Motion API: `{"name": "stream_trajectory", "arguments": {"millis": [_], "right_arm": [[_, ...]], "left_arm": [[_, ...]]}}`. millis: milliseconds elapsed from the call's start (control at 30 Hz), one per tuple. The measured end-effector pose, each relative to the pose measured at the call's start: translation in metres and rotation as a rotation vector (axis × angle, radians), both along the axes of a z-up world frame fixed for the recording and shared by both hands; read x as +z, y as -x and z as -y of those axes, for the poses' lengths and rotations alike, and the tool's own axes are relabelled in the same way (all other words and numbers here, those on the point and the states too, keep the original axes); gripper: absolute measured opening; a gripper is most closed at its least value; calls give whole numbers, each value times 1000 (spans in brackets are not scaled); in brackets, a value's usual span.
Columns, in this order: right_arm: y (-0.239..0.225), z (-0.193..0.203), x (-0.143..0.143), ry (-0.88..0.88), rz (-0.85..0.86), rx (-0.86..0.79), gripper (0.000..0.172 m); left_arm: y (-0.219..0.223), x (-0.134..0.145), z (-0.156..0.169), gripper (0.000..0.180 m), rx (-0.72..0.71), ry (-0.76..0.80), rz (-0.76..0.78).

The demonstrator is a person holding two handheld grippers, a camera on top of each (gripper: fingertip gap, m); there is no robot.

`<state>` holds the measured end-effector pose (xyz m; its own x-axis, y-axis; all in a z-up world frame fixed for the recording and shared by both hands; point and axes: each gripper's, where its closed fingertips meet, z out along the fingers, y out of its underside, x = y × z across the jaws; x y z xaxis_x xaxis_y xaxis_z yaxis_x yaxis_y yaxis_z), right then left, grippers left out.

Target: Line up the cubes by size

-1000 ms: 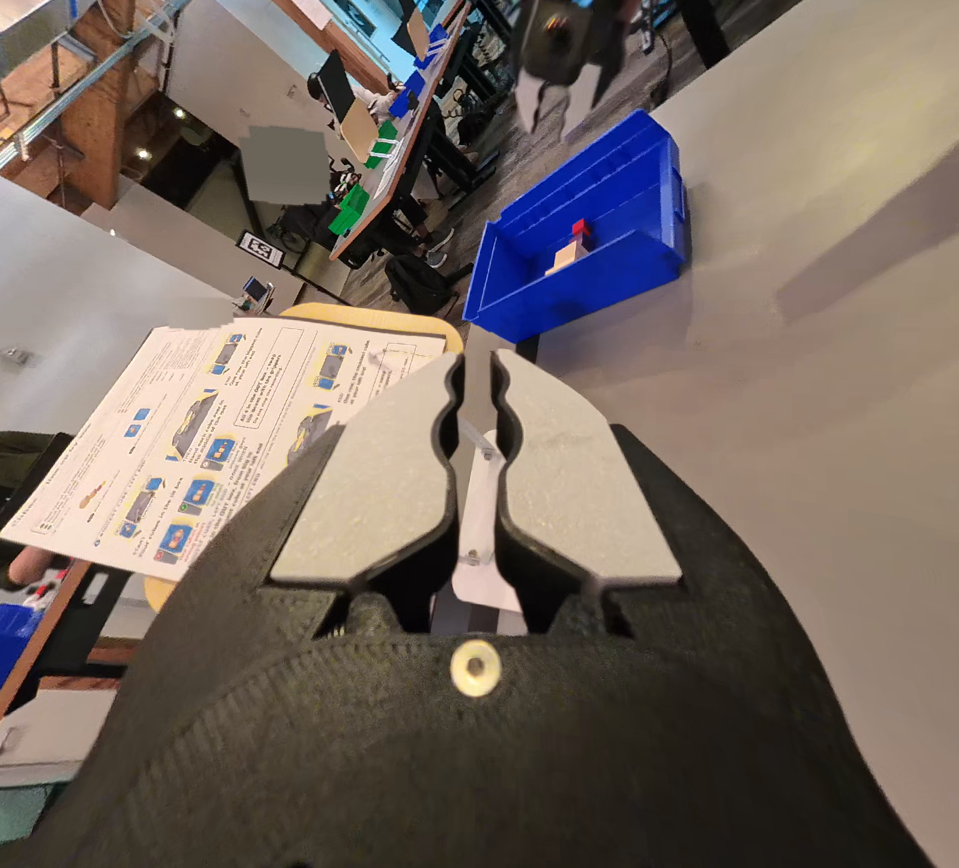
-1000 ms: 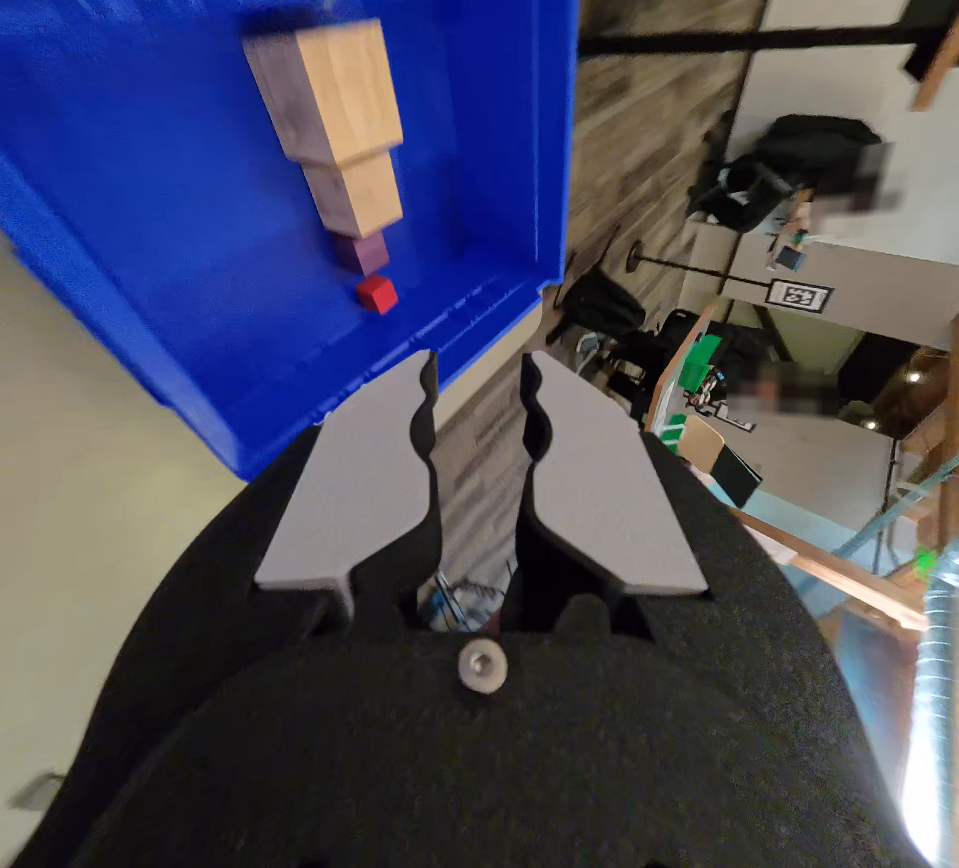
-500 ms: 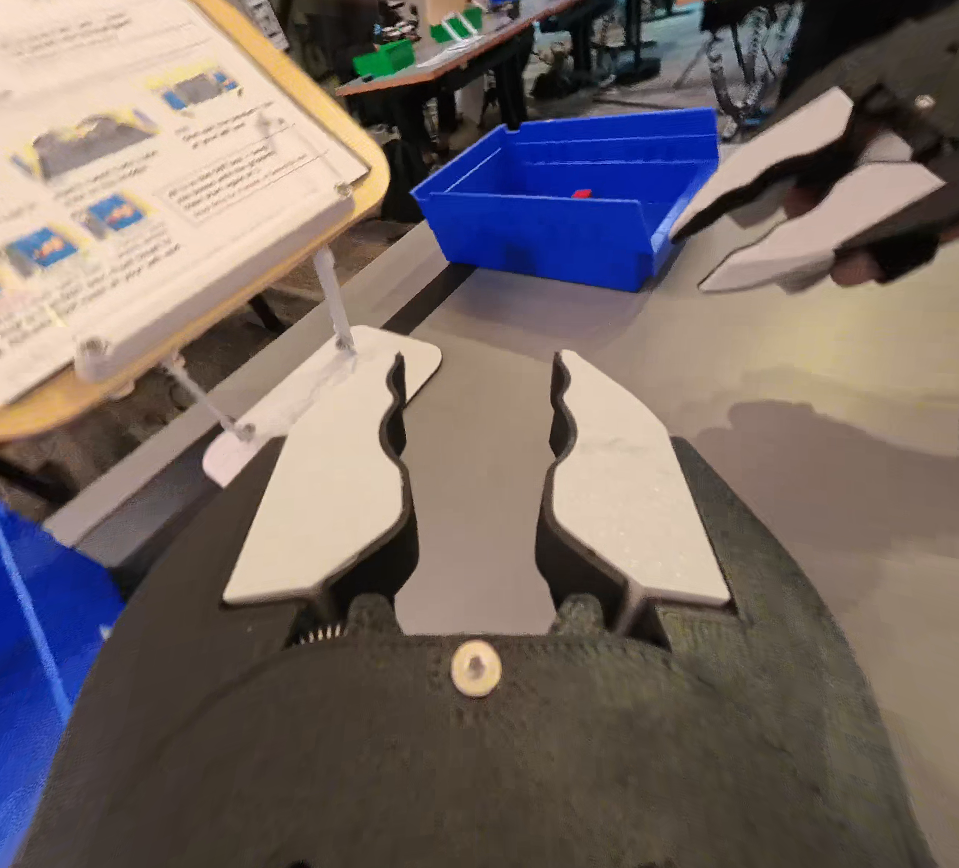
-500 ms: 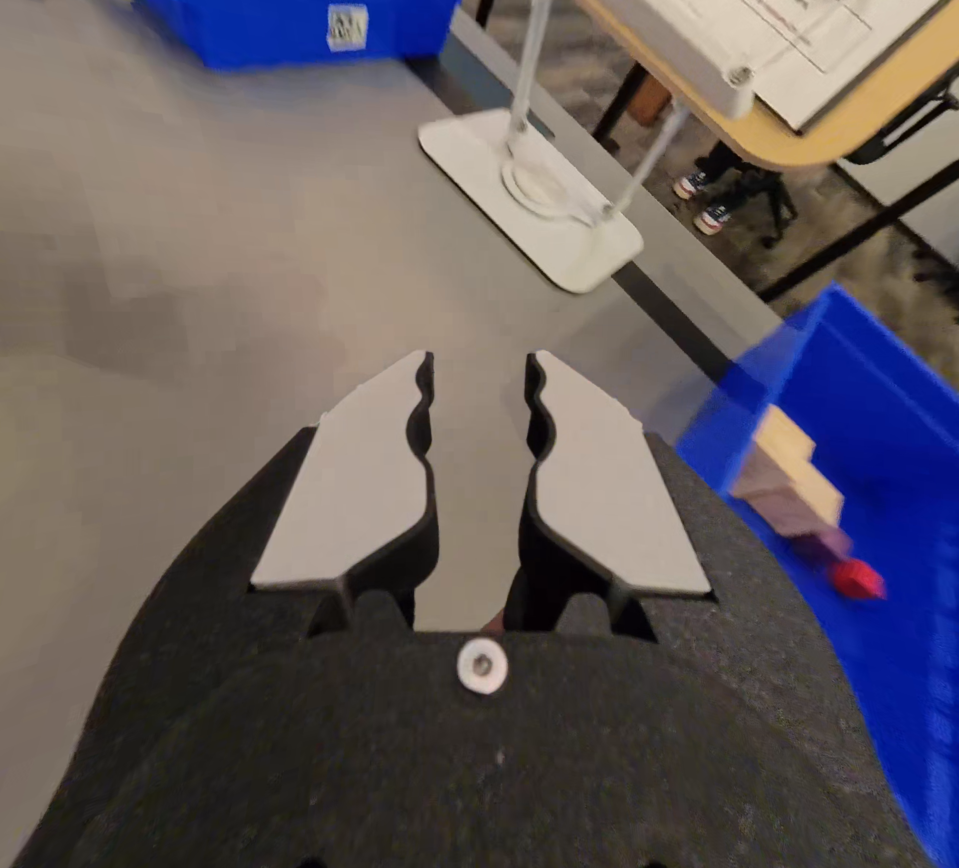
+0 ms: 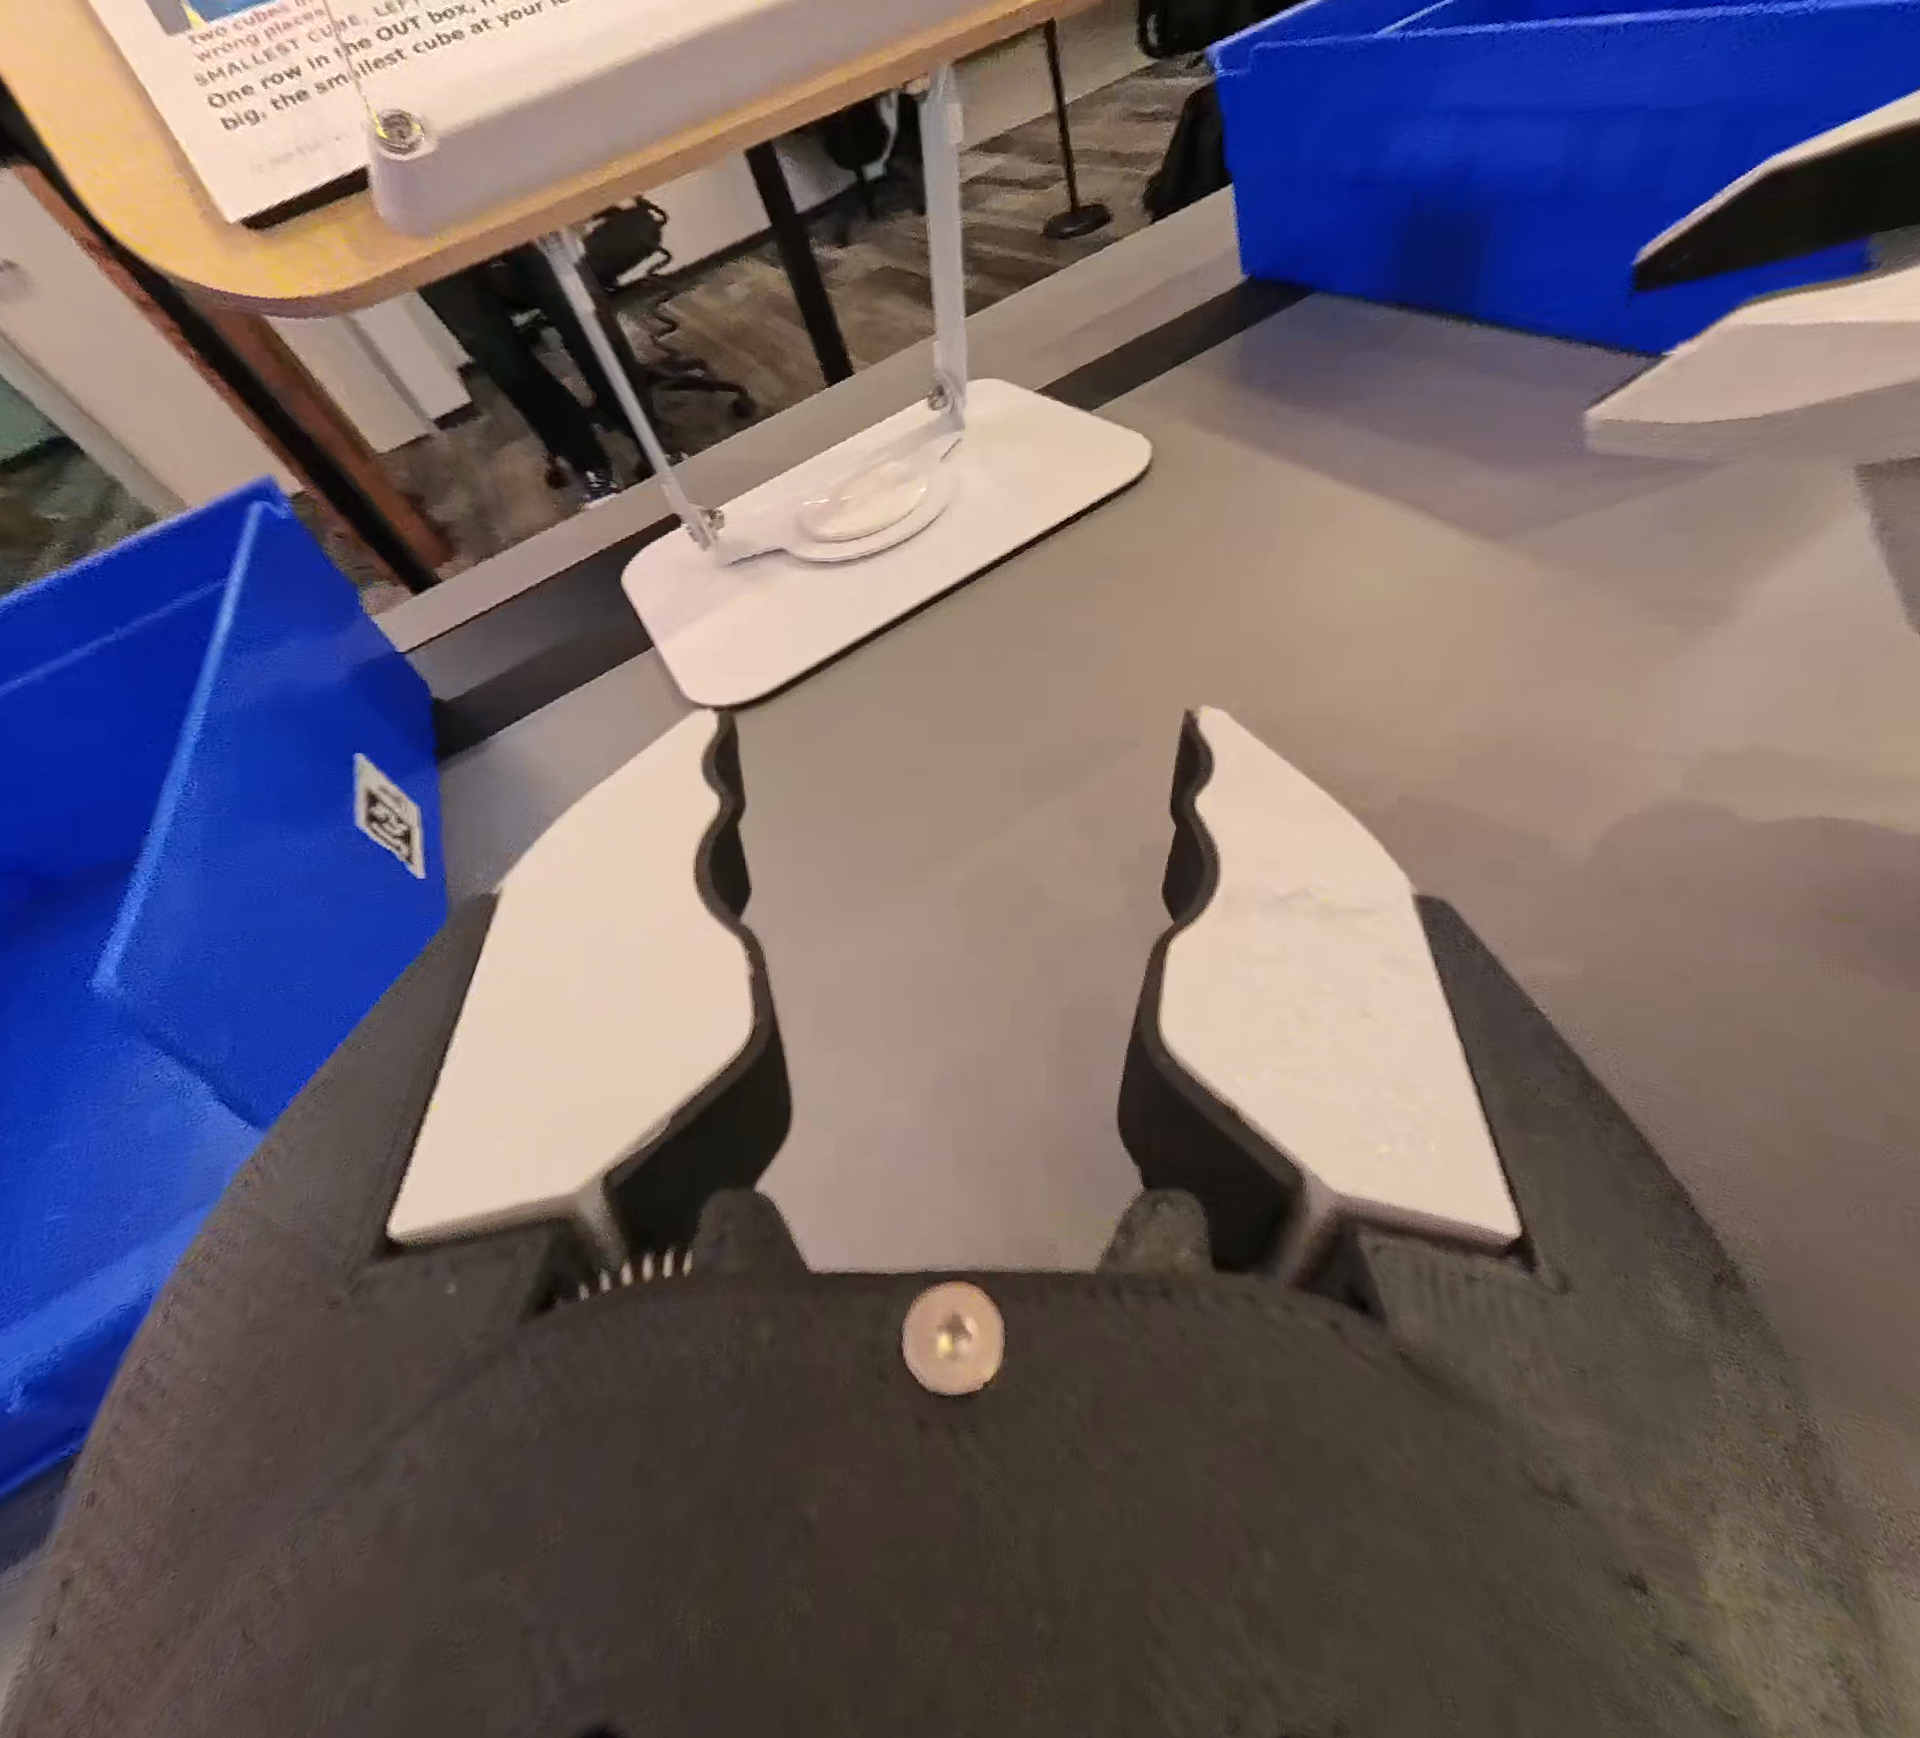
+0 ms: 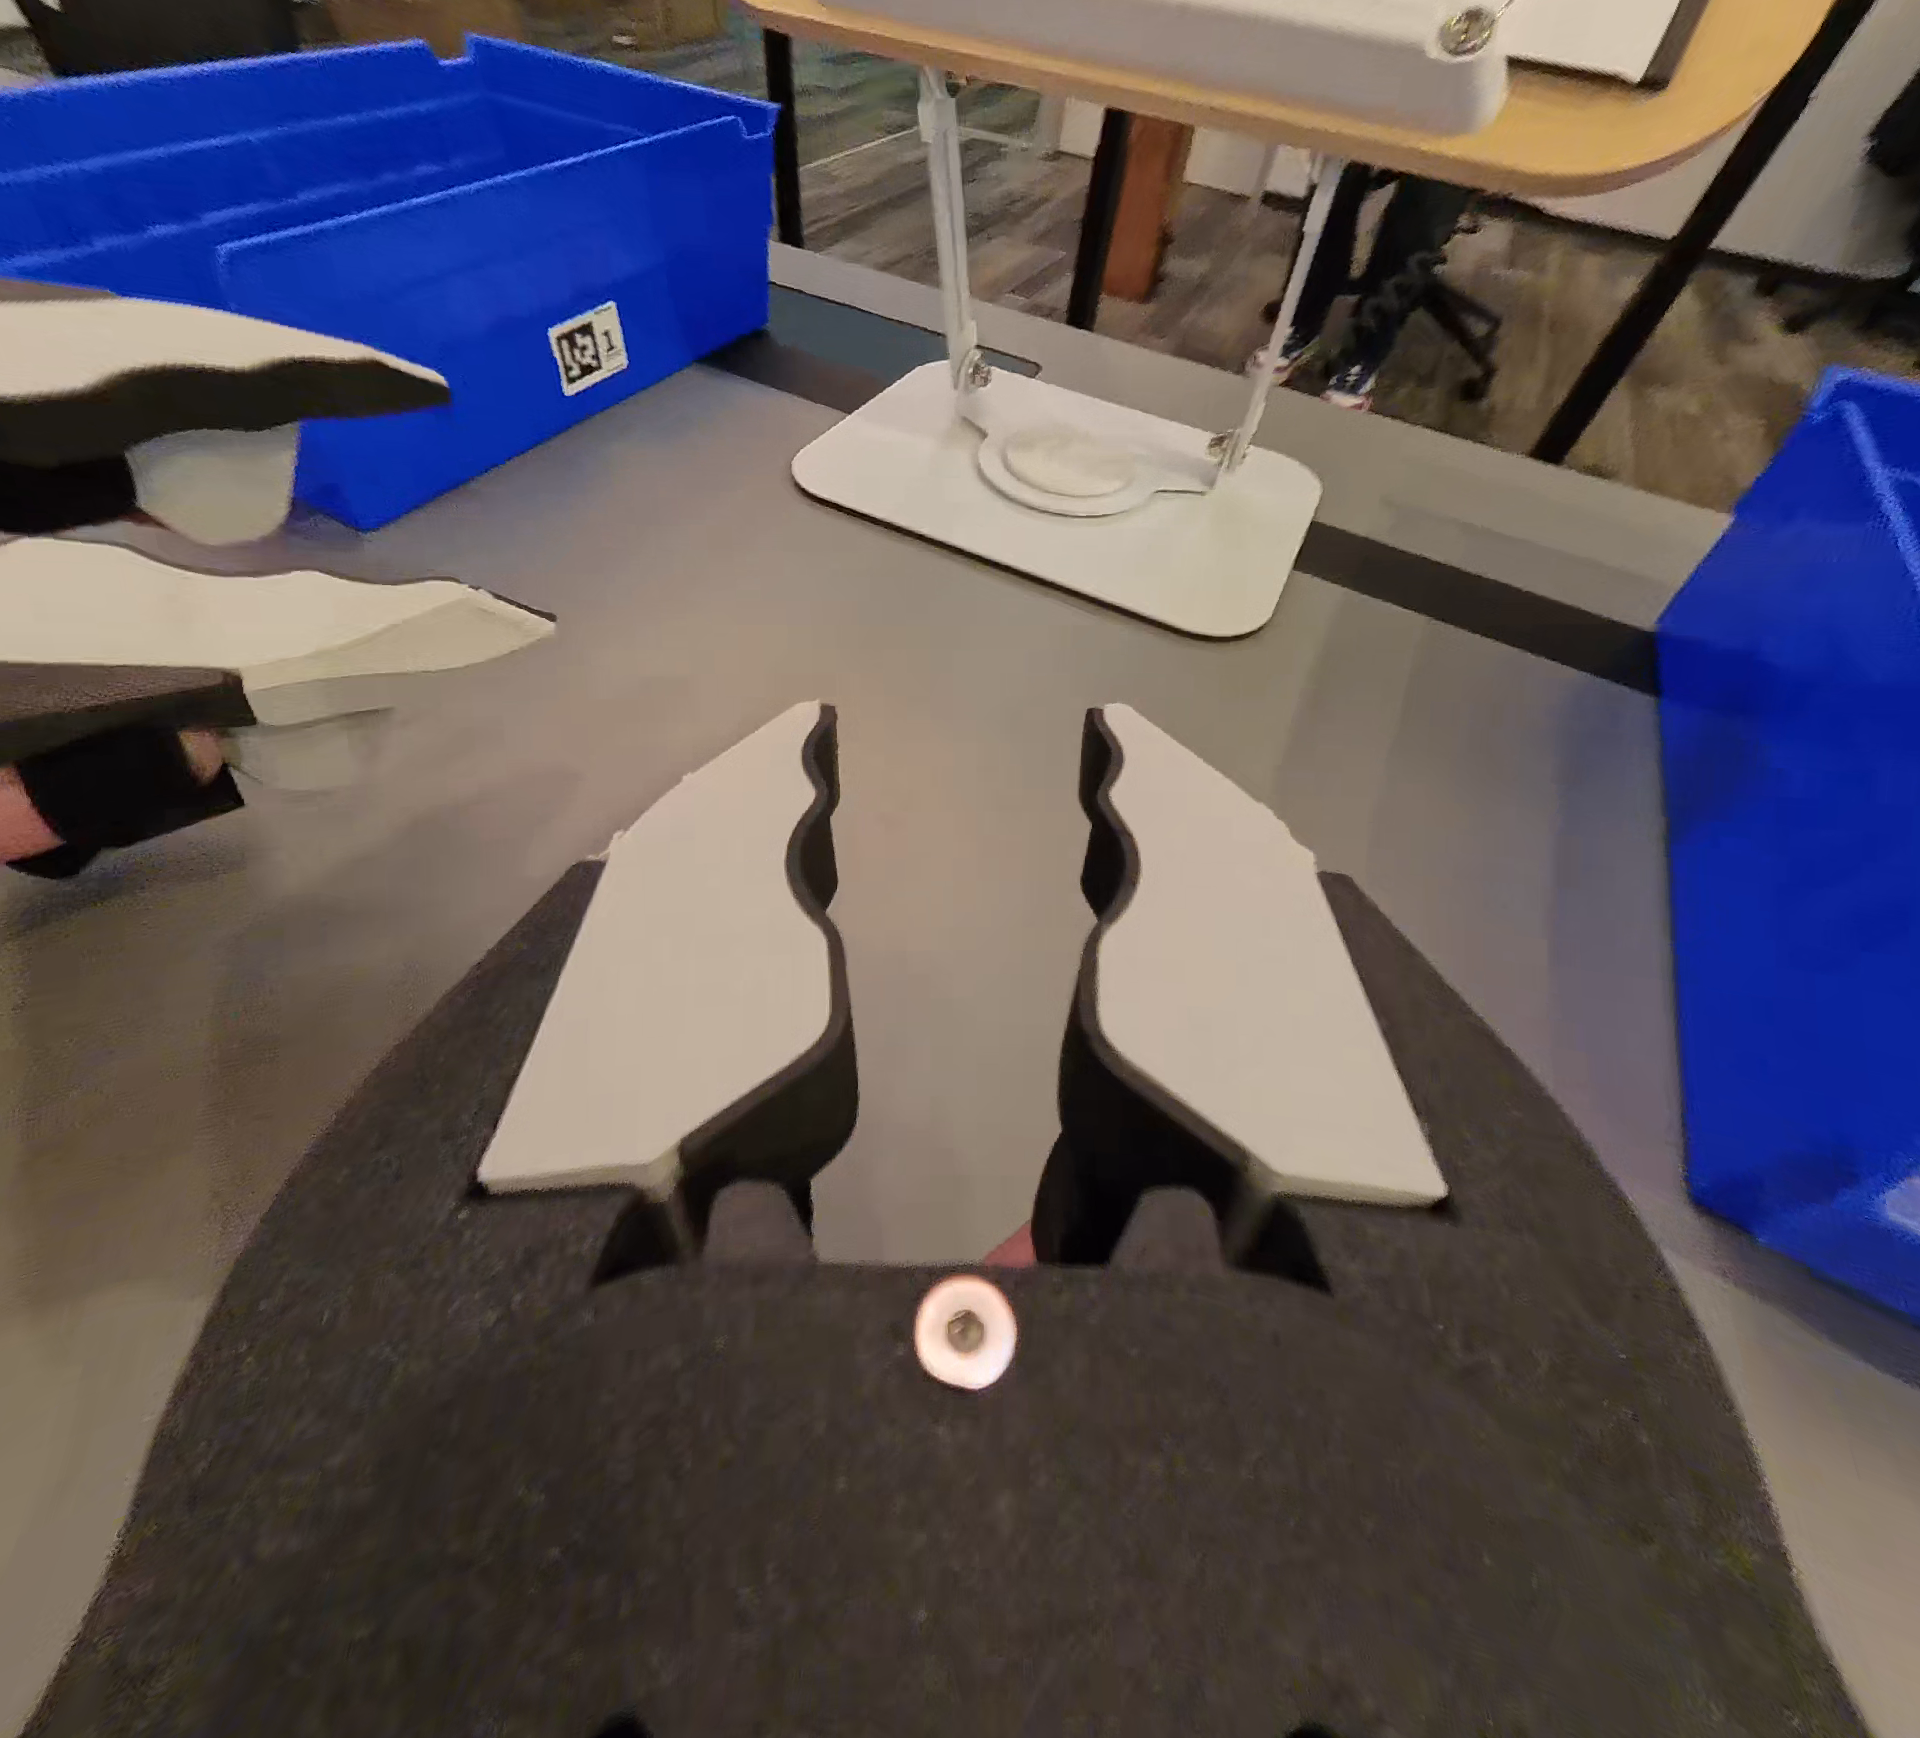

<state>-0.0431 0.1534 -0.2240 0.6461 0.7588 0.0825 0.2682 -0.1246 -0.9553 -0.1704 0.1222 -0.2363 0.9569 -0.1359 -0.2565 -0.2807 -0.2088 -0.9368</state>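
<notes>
Left fingers (image 5: 961, 732): mine, spread wide over bare grey bench (image 5: 1351, 649), holding nothing.
Right fingers (image 6: 961, 722): parted, nothing between them.
Cubes: not visible; perhaps hidden inside the blue bins (image 6: 468, 234).
Stand (image 6: 1060, 504): ahead, between bins.

Left tool (image 5: 956, 732) wide open and empty, right tool (image 6: 958, 722) partly open, both side by side, level

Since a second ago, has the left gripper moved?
Yes. The left gripper has swung down and left: it pointed past the table edge at the far blue bin, and now hangs over the grey table, facing the white stand base, jaws wider.
</notes>
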Motion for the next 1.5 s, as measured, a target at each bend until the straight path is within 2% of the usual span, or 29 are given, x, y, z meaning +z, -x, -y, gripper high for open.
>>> {"name": "stream_trajectory", "arguments": {"millis": [167,233,600,800,1100,1500], "right_arm": [[-5,4,-7,-146,108,-20,45],[-5,4,-12,-175,157,-6,45],[-9,5,-26,-400,417,44,41],[-4,1,-13,-431,403,28,42],[21,6,-13,-445,390,74,44],[-22,-11,-23,-434,440,9,44]], "left_arm": [[21,-1,-3,80,100,-3,-5],[26,2,-3,70,128,-21,7],[9,-3,-9,64,69,-14,15],[16,-3,-9,62,87,-13,51],[17,-1,-10,64,74,-19,81],[3,-4,-12,61,30,-7,30]]}}
